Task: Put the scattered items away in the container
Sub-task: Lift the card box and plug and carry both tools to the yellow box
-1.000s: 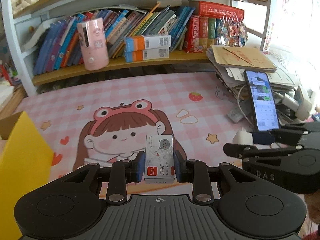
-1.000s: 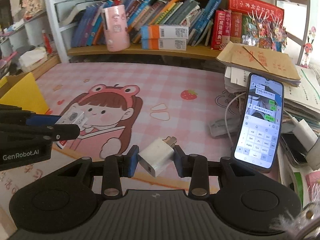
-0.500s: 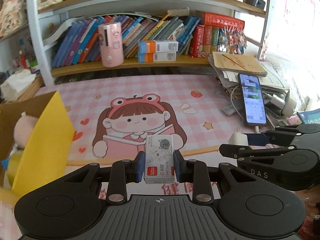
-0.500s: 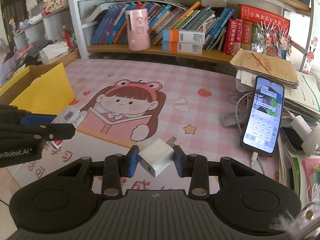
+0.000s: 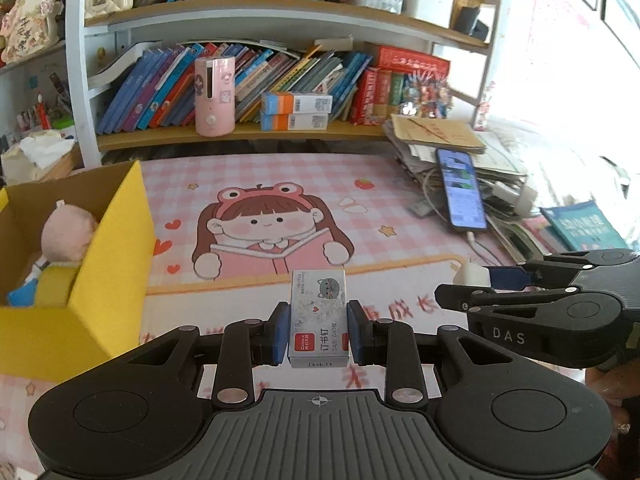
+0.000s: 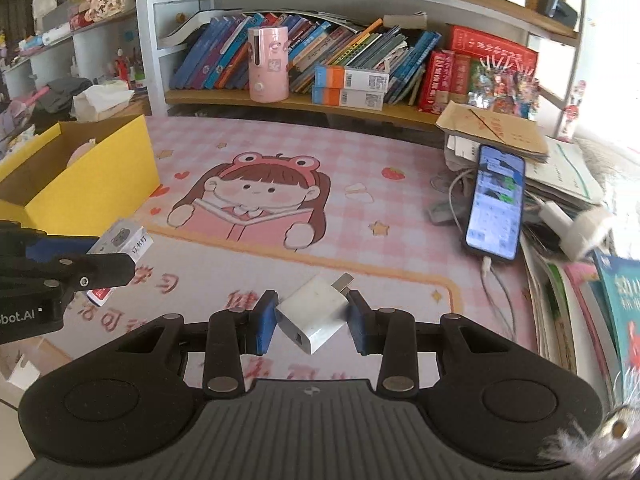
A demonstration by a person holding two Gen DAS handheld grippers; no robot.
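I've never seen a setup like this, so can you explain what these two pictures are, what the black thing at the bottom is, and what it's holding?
Each picture comes from a wide-angle camera mounted on a handheld two-finger gripper, looking forward along its fingers. A person holds one in each hand; there is no robot arm.

In the left wrist view, the left gripper is shut on a small box of staples. The right gripper shows at that picture's right side.

In the right wrist view, the right gripper is shut on a white USB charger plug, held tilted.

Below them lies a pink desk mat with a cartoon girl. A yellow cardboard box at the left, with a plush toy already inside, is the container. A phone leans on papers at the right, by a bookshelf.
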